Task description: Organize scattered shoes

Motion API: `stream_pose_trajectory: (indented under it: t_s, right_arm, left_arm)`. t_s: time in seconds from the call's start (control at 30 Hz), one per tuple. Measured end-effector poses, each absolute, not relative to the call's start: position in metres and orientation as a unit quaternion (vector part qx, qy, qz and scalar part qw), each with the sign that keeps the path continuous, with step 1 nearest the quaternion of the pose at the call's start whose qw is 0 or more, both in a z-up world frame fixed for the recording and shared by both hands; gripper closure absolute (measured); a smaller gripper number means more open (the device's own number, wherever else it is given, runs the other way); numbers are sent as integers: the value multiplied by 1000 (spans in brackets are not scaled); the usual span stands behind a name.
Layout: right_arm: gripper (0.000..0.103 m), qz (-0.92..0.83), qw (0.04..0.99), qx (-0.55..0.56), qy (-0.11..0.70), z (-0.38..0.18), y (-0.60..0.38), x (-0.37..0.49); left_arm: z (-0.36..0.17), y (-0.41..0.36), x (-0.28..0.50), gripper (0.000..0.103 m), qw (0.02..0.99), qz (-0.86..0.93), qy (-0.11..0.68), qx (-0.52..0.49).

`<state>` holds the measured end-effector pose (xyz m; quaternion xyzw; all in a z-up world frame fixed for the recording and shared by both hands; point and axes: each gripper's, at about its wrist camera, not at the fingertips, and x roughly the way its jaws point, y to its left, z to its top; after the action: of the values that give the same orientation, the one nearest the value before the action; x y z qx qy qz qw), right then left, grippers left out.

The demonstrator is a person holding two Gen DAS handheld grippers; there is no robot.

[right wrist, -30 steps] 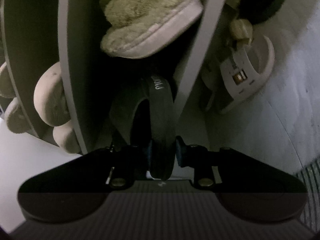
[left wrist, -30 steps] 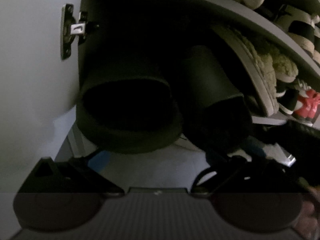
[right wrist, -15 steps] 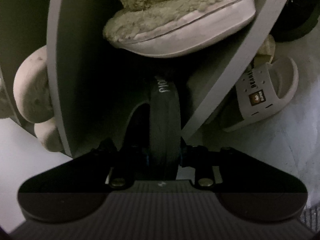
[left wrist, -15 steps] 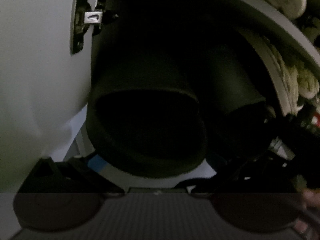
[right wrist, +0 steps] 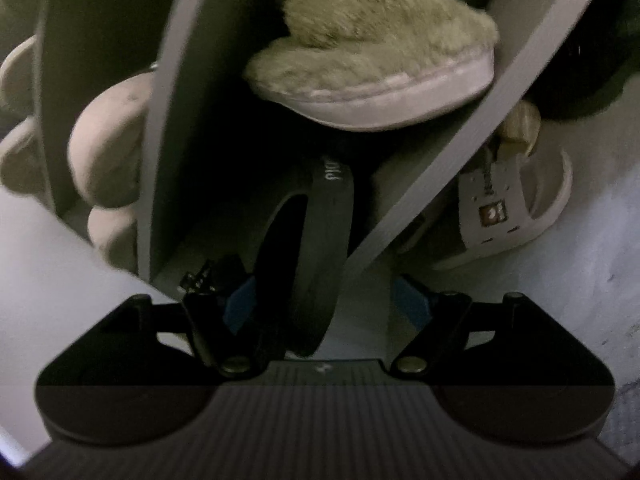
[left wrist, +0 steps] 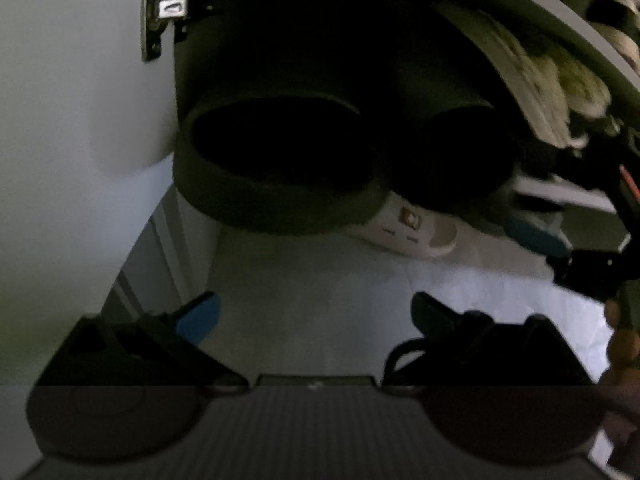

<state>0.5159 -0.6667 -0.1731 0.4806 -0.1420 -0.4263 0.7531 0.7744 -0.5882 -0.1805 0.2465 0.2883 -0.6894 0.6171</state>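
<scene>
Two black slides sit side by side on a dark cabinet shelf: one (left wrist: 280,168) at left, the other (left wrist: 452,152) at right. My left gripper (left wrist: 316,316) is open and empty, below and in front of them. In the right wrist view my right gripper (right wrist: 328,304) is open around the second black slide (right wrist: 316,256), which stands on edge between the blue pads (right wrist: 408,300) inside the shelf. My right gripper also shows at the right of the left wrist view (left wrist: 536,236).
A furry beige slipper (right wrist: 376,60) lies on the shelf beside the black slide. A white slide (right wrist: 504,208) lies on the pale floor (left wrist: 320,280) under the shelves. Cream puffy shoes (right wrist: 104,148) fill another shelf. The cabinet door with its hinge (left wrist: 160,12) stands at left.
My right gripper has opened and let go of the black slide on the shelf. My left gripper has drawn back from the other black slide, its open fingers now clear of it.
</scene>
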Motion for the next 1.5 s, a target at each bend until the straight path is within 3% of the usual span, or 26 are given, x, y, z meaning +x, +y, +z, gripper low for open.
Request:
stream_pose_trajectory:
  t_s: [0.27,0.73,1.1,1.33,1.5]
  right_arm:
    - [23,-500,724,472,-58,-125,-606,477]
    - [25,-672,614,409,63,139,-452,357]
    - [25,-761,538,359,53,256,-320,198]
    - [25,-768,564,301,36,305,-307,106]
    - [25,-747,614,252,41,332,-327,86]
  left_arm:
    - [-120,-524,752,0,528,-714,327,323]
    - [89,-400,643,0,339,-785,323,405]
    - [239,-315,536,0,215,-821,320,421]
    - [262,-334,473,0,341,-792,326,387]
    - [265,-366,439,0,394,-774,337,364]
